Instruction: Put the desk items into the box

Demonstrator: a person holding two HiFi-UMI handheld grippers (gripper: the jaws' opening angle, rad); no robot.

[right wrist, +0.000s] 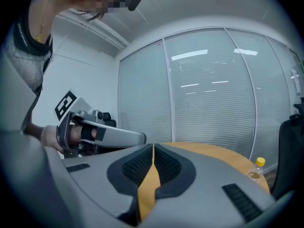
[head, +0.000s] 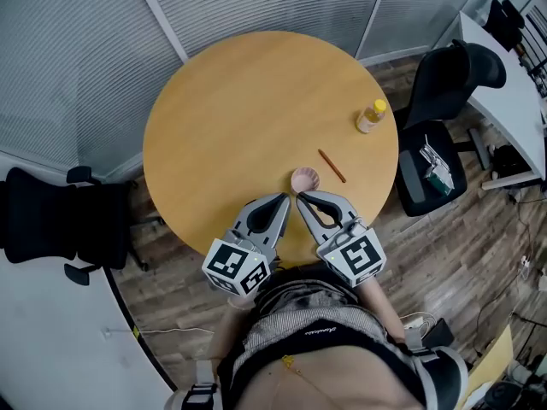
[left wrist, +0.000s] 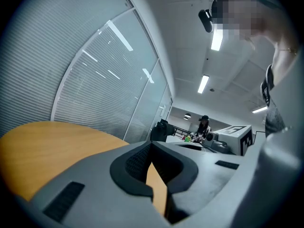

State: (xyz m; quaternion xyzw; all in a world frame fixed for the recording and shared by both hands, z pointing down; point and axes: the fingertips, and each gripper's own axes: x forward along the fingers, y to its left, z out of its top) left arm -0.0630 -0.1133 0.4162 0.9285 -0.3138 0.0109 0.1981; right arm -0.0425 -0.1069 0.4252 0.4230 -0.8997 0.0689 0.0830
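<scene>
On the round wooden table [head: 231, 118] lie a small pink dish [head: 305, 179], a thin brown stick [head: 332, 166] just right of it, and a small bottle with a yellow cap [head: 370, 117] near the right rim. My left gripper [head: 283, 200] and right gripper [head: 302, 198] rest side by side at the near edge, tips pointing inward just short of the dish. Both are shut with nothing in them. The left gripper [left wrist: 152, 145] and the right gripper [right wrist: 153, 147] each show closed jaws over bare tabletop. The bottle [right wrist: 257, 169] also shows at the right of the right gripper view.
One black office chair [head: 60, 216] stands left of the table; another [head: 440, 118], with items on its seat, stands to the right. A white desk [head: 513, 84] is at the far right. Glass walls with blinds [head: 256, 2] close off the back. A person [left wrist: 204, 125] stands far off.
</scene>
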